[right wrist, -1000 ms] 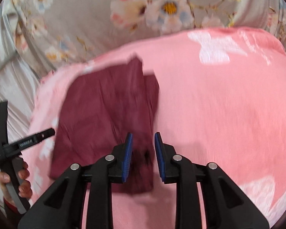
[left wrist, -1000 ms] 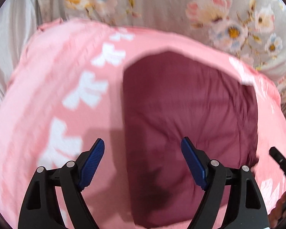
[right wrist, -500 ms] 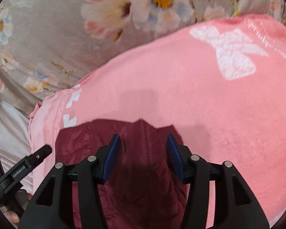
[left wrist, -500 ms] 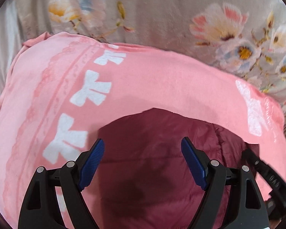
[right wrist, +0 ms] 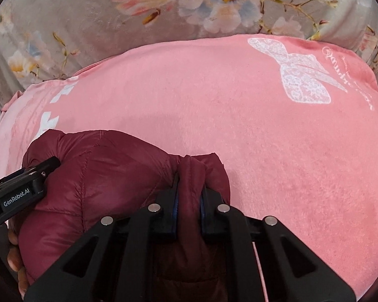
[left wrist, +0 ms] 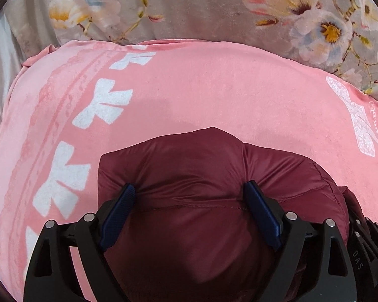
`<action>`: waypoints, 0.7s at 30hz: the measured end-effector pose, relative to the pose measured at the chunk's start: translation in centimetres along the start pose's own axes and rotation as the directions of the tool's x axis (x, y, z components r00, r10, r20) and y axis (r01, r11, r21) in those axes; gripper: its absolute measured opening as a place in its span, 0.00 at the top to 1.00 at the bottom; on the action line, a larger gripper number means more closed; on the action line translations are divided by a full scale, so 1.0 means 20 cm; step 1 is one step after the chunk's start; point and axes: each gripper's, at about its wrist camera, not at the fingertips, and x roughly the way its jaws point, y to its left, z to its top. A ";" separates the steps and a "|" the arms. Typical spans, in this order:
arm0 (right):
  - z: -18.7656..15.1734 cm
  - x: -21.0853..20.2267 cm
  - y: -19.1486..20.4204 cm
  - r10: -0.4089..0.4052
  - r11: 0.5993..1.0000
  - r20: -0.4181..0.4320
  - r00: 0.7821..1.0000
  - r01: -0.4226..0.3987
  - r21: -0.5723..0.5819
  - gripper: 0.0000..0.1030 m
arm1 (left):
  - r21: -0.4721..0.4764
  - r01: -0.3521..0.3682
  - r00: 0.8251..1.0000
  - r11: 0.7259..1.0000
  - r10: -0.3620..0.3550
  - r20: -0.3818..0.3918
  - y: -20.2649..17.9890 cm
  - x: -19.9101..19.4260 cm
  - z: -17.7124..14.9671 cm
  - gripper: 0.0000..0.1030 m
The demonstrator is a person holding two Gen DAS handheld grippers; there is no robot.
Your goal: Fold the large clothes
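the maroon puffer jacket (left wrist: 194, 176) lies bunched on a pink blanket (left wrist: 214, 85) with white bow prints, filling the lower middle of the left wrist view and the lower left of the right wrist view (right wrist: 108, 176). the pink blanket (right wrist: 277, 151) is spread over a grey floral bedcover (left wrist: 201, 7) that runs along the top of both frames (right wrist: 88, 25).

the left tongs (left wrist: 190, 196) stand wide, their blue pads pressing down into the padded jacket on either side of a puffed section; the fabric bulges up between them, with a stitched seam running across just below the tips. the pads are not closed on anything.

the right tongs (right wrist: 189, 188) are narrow and clamped on a gathered ridge of the jacket's edge, which rises between the blue pads near the bottom centre of the right wrist view. to the right of that grip only pink blanket shows.

the left tongs' black body, marked with white lettering, enters at the left edge of the right wrist view (right wrist: 25, 183), touching the jacket's quilted surface; fingertips of the person's hand (right wrist: 13, 249) show below it.
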 end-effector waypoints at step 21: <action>-0.05 0.06 -0.01 0.021 1.000 0.017 1.000 -0.021 0.004 0.89 | -0.004 -0.037 0.997 0.999 0.037 0.069 -0.04 0.07 -0.05 0.06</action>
